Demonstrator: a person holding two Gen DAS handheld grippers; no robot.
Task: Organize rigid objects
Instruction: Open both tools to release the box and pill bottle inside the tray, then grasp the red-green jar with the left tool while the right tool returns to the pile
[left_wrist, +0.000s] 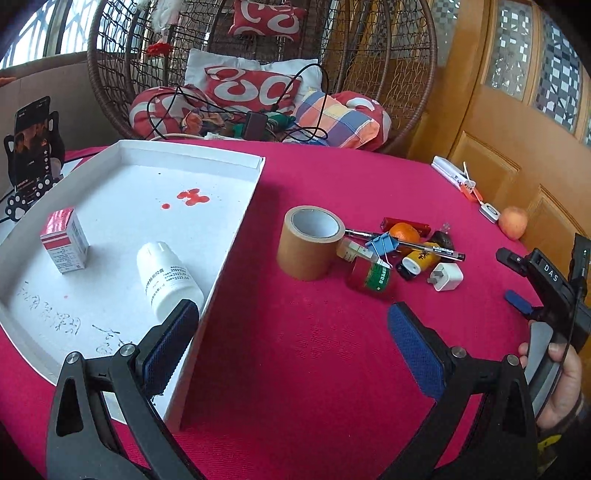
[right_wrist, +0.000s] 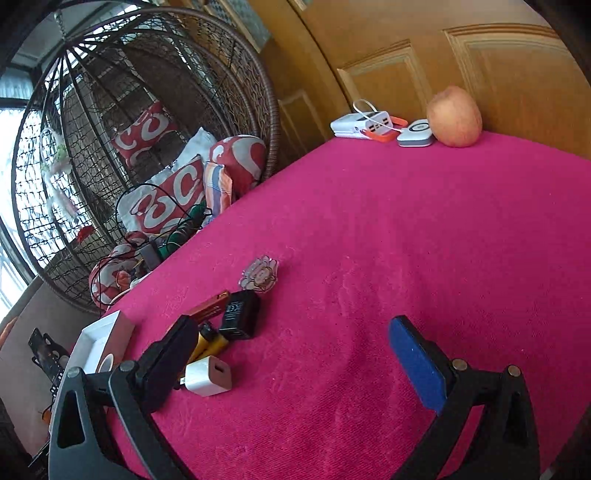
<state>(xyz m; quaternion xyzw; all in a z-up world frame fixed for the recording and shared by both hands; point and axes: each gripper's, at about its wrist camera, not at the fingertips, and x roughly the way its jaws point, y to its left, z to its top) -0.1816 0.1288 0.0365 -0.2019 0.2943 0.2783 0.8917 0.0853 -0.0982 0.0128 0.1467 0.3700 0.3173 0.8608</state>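
A white tray (left_wrist: 236, 221) on the red cloth holds a red-and-white box (left_wrist: 64, 240) and a white bottle (left_wrist: 168, 278) lying on its side. My left gripper (left_wrist: 291, 328) is open and empty, its left finger over the tray's near corner beside the bottle. To the right of the tray stand a brown tape roll (left_wrist: 308, 242) and a pile: pen (left_wrist: 424, 246), blue clip (left_wrist: 382, 243), small orange (left_wrist: 404, 232), red roll (left_wrist: 369, 278), white charger (left_wrist: 445, 276). My right gripper (right_wrist: 291, 332) is open and empty beside the white charger (right_wrist: 208, 374), black adapter (right_wrist: 240, 314) and yellow lighter (right_wrist: 212, 341).
An apple (right_wrist: 454, 116), a power bank (right_wrist: 364, 125) and a small white device (right_wrist: 415, 137) lie at the table's far edge by the wooden door. A wicker hanging chair (left_wrist: 388, 66) with cushions stands behind the table. A phone on a stand (left_wrist: 31, 144) is at the left.
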